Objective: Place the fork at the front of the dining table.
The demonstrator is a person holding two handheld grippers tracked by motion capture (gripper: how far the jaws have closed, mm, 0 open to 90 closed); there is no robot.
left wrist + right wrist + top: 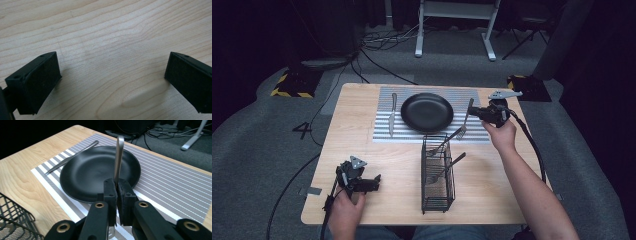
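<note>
While my right hand-held gripper [116, 195] clamps a slim steel fork [118, 157] beside the round black plate [95, 173] on the striped placemat [170, 180], my left hand-held gripper [112, 82] gapes over bare woodgrain table [105, 30].

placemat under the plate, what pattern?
Grey and white stripes on the placemat, under the black plate; clearest in the right gripper view.

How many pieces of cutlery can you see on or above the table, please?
4: a knife on the striped placemat left of the black plate, a fork clamped in the right gripper, and two utensils in the wire basket, which may hide more.
</note>
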